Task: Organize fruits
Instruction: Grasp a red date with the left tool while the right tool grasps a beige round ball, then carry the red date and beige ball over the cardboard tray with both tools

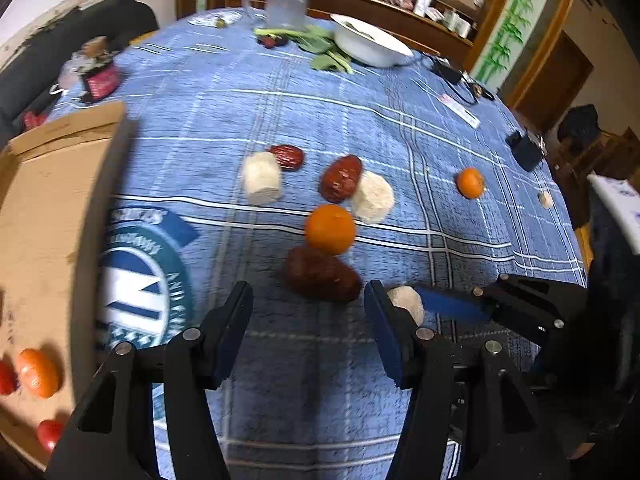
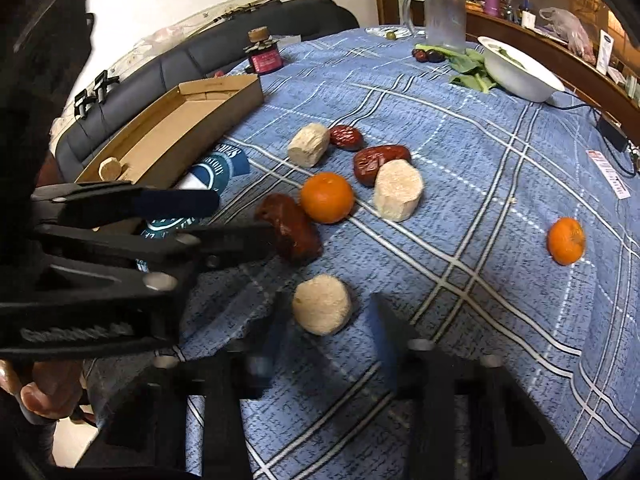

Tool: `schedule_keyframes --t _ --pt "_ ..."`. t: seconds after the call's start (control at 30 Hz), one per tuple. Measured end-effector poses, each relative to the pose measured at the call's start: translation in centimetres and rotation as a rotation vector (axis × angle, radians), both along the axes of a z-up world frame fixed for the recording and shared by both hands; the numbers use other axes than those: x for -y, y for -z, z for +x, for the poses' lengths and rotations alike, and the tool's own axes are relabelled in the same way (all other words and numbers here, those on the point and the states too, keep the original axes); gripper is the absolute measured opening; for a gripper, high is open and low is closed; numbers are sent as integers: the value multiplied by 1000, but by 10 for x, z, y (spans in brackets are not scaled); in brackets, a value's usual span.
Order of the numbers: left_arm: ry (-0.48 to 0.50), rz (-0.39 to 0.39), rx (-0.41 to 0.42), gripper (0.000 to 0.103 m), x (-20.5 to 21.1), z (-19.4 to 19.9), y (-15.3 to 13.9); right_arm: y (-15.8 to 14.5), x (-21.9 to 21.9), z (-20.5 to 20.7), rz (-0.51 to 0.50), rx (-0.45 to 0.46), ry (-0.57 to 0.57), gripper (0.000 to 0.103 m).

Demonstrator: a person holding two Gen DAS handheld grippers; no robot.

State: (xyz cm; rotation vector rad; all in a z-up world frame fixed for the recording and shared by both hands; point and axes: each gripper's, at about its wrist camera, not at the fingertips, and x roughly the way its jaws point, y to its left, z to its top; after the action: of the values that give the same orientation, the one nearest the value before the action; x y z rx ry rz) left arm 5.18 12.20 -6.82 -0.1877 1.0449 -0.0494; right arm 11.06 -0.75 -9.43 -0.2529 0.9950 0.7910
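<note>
Fruits lie on the blue checked cloth [image 1: 320,92]: a dark red date [image 1: 320,274] nearest my left gripper [image 1: 308,300], an orange [image 1: 330,229] behind it, two more dates [image 1: 341,178] [image 1: 287,156], pale cylindrical pieces [image 1: 262,178] [image 1: 374,196], and a far orange [image 1: 470,182]. My left gripper is open and empty, just short of the near date [image 2: 290,228]. My right gripper [image 2: 326,320] is open around a pale round piece [image 2: 322,304], which also shows in the left wrist view [image 1: 408,300]. The cardboard tray [image 1: 44,216] on the left holds an orange [image 1: 38,372] and red fruits [image 1: 50,434].
A white bowl [image 2: 520,68] with green leaves [image 2: 468,68], a glass mug [image 2: 440,16] and a dark jar [image 2: 263,56] stand at the table's far side. A black adapter and cable [image 2: 612,132] lie at the right edge. A dark sofa [image 2: 180,64] is behind the tray [image 2: 180,120].
</note>
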Motion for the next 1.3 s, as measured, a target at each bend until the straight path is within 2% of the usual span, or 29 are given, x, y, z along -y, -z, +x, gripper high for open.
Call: schedule_keyframes --t 0.17,0.2,0.33,0.4,0.5,0.7,1.07,1.3 --pt "27 14 -36 56 12 14 15 -10 23 0 21 16 43 30" --pt "28 20 -30 60 14 15 16 -12 26 1 24 17 51 30" --pt "21 82 -6 60 23 18 18 -17 38 2 42 13 77 30" --pt "12 118 0 46 24 17 18 -19 41 2 47 15 82 30" --pt "7 109 3 46 18 15 17 -20 41 2 53 15 84 30" --pt "-54 169 31 46 7 0 8 -26 36 0 68 22 75 30" --pt "-245 265 111 47 -36 -39 -21 -39 5 -17 80 55 10 30" --pt "-313 296 151 47 -56 -57 -34 -47 -19 -26 81 73 -35 30"
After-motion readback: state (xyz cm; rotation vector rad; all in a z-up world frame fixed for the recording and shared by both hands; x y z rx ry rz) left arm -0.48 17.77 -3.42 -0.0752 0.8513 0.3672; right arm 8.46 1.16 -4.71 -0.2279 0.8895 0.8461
